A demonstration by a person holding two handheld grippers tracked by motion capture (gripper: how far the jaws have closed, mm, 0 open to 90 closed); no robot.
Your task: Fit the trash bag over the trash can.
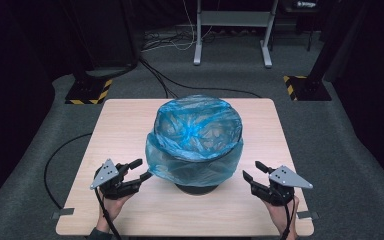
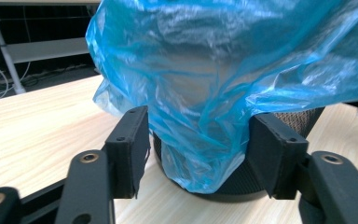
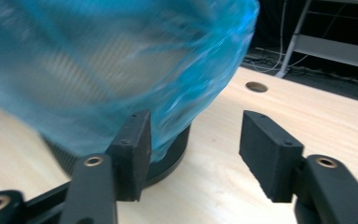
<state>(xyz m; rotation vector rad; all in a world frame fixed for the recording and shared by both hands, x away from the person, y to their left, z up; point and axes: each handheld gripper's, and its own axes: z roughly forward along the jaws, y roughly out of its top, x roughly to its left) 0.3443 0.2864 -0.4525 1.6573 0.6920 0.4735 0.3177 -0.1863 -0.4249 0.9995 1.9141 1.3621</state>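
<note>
The left gripper (image 1: 139, 170) is seen at the near left of the tabletop (image 1: 125, 120), held in a hand (image 1: 111, 204). Its jaws are spread wide. In the left gripper view, the hanging lower edge of a blue plastic bag (image 2: 223, 84) lies between the jaws; whether either jaw touches the film cannot be told, and nothing is pinched.

The right gripper (image 1: 252, 171) is seen at the near right, held in the other hand (image 1: 280, 212). Its jaws are likewise spread wide and hold nothing. In the right gripper view, the bag (image 3: 98, 70) is blurred and lies just in front of one jaw, while the other jaw stands over bare tabletop.

A dark round bin (image 1: 196, 188) stands upright at the middle of the tabletop, between the two grippers. The bin is lined with the translucent blue bag (image 1: 195, 145), which is pushed down inside it and folded outward over the rim. The overhang is draped down the outer wall on all visible sides, leaving only the dark base exposed. The film is crumpled and creased. No contents can be made out inside the liner. The bin wall appears as dark mesh in the left gripper view (image 2: 303, 119).

A round hole (image 3: 256, 87) is noted in the tabletop beyond the bin.
</note>
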